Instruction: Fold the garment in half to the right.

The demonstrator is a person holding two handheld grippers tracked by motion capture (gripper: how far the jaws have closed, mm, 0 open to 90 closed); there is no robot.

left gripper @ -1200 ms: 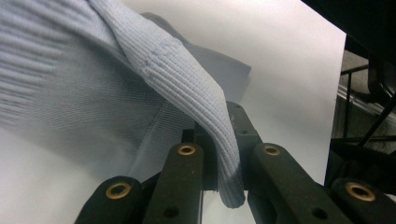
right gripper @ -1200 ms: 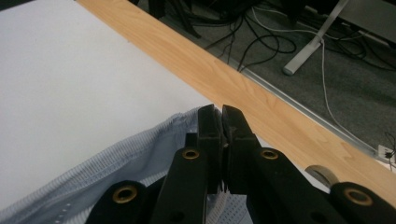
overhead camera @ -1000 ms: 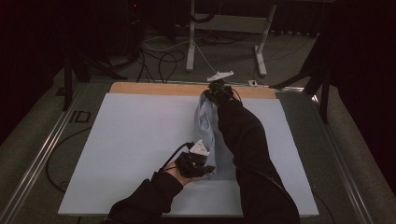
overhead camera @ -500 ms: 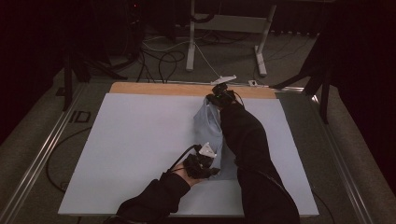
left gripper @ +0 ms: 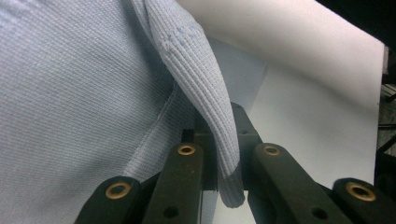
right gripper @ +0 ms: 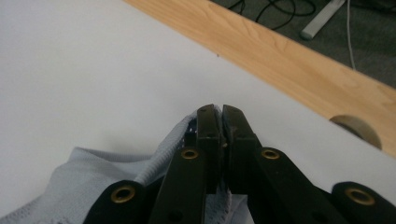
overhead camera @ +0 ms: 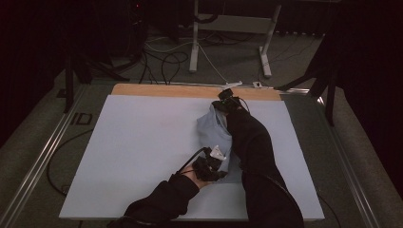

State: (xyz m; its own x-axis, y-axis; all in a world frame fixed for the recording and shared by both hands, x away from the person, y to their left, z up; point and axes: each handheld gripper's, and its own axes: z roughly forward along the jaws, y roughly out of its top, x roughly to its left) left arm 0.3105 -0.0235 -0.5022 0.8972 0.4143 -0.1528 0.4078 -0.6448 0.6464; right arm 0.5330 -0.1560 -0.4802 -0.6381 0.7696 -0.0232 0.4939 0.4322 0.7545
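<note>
A pale blue knit garment lies stretched along the white table cover, between my two grippers. My left gripper is at its near end, shut on a ribbed hem that runs down between the black jaws. My right gripper is at the far end by the wooden strip, shut on the cloth's edge, which bunches to the left of the jaws. In the left gripper view my left gripper pinches the hem; in the right gripper view my right gripper has its jaws pressed together.
A wooden board edges the far side of the table, with a round hole in it. Metal rails run along both sides. Cables and a stand's legs lie on the floor beyond.
Both hands have sunk toward the table with the garment. The left gripper has shifted a little to the right along the near end of the cloth.
</note>
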